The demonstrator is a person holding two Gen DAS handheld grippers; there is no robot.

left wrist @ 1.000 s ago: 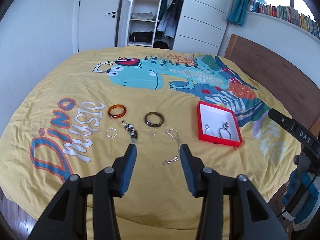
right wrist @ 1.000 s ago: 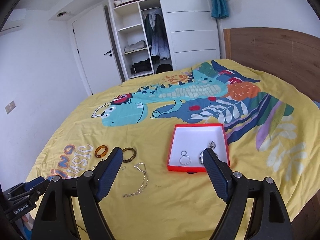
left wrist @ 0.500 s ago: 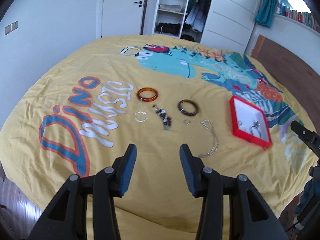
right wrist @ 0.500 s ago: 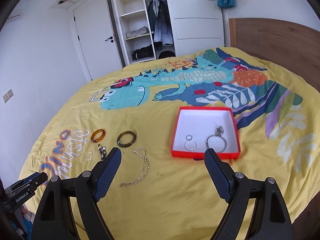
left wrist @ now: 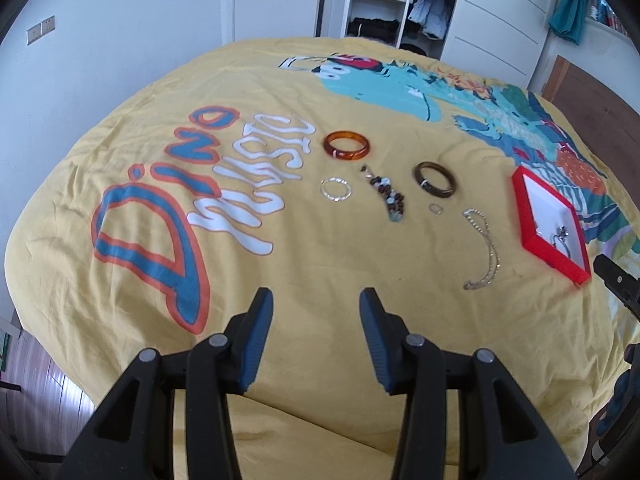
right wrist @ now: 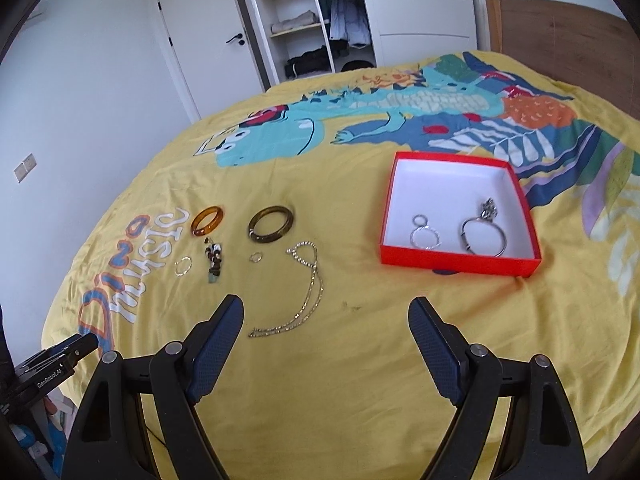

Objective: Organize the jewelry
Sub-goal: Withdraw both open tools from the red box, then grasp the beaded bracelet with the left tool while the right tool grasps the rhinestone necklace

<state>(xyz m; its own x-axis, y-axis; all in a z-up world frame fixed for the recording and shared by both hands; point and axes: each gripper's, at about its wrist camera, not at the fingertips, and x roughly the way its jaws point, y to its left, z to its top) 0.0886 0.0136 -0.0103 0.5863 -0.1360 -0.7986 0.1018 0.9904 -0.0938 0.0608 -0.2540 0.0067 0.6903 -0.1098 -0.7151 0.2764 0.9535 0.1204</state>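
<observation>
Jewelry lies on a yellow bedspread: an amber bangle (left wrist: 346, 145) (right wrist: 207, 221), a dark brown bangle (left wrist: 435, 177) (right wrist: 270, 224), a beaded piece (left wrist: 386, 192) (right wrist: 213, 261), a thin clear ring (left wrist: 335, 189) (right wrist: 183, 267), a tiny ring (left wrist: 436, 209) (right wrist: 256, 257) and a silver chain (left wrist: 484, 248) (right wrist: 298, 292). A red box (right wrist: 456, 258) (left wrist: 550, 256) holds two silver hoops (right wrist: 426, 233) and a charm bracelet (right wrist: 483, 232). My left gripper (left wrist: 316, 304) is open and empty, short of the beaded piece. My right gripper (right wrist: 326, 312) is wide open and empty, just right of the chain's near end.
A wooden headboard (right wrist: 560, 40) runs along the right. An open wardrobe (right wrist: 316, 24) and a white door (right wrist: 200, 48) stand beyond the far end of the bed. The bed's near edge drops to wooden floor (left wrist: 36, 392) at lower left.
Both grippers have moved forward and lower over the bed, so the jewelry looks closer. The left view has swung left. Neither gripper's opening has changed.
</observation>
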